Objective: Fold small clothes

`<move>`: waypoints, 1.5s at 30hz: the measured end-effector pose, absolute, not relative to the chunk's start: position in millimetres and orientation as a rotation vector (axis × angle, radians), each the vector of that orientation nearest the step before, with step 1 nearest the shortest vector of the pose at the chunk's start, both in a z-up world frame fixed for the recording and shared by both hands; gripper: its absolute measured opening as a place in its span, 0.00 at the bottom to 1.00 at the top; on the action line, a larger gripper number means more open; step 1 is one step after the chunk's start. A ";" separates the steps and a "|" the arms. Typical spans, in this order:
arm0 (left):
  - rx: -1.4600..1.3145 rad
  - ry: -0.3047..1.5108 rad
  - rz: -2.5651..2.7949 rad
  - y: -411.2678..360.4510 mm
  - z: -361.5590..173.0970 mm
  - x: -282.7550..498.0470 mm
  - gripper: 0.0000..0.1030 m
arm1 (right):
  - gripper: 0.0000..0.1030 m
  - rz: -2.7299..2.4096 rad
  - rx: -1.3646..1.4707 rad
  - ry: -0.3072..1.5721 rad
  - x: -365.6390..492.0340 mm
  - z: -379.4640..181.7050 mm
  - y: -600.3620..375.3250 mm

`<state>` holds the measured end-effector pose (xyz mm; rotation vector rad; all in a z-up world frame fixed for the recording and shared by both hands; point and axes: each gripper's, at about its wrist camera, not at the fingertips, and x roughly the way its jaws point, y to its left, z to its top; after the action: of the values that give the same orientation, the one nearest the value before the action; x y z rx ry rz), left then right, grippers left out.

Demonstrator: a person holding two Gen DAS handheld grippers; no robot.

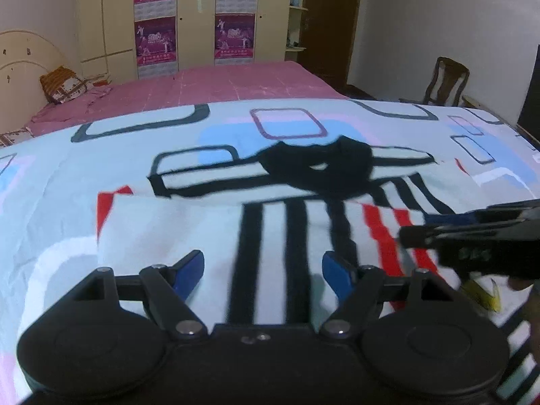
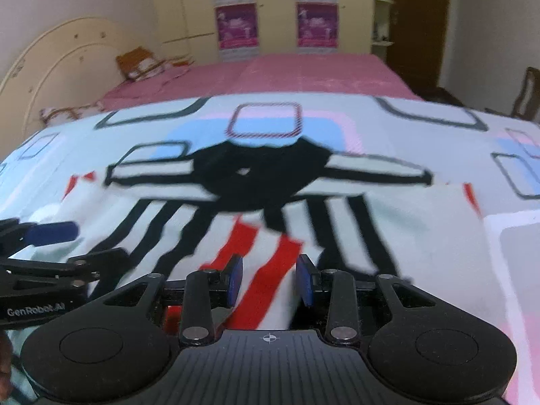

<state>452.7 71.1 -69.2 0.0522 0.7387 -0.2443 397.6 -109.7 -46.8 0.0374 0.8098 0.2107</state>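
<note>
the left gripper is hovering low over the near part of the shirt with its blue pads spread wide and nothing between them, so it is released. the right gripper is sitting just above the shirt's red stripes, its pads set a moderate gap apart with a rise of cloth showing between them; whether they are pinching that cloth cannot be told. in the left view the right gripper is reaching in sideways to the right of the shirt's black stripes, and in the right view the left gripper is lying to the left of those stripes. the shirt is lying spread flat on the quilt, white with black and red stripes, its black collar on the far side from the grippers and its sleeves spread out to either side of the collar. beyond the shirt the quilt is giving way to a pink sheet, with a pillow at the sheet's far left. past the shirt a wardrobe with purple posters is standing against the wall, and a chair is standing far right of the shirt.
</note>
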 end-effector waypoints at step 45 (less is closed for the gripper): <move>0.148 0.723 -0.039 85.6 -57.5 368.3 1.00 | 0.67 0.190 0.253 0.768 320.6 -29.4 -224.9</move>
<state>368.3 85.6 -57.5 0.1483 0.7229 -0.0389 320.6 -224.9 -29.4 0.2532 0.7679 0.1895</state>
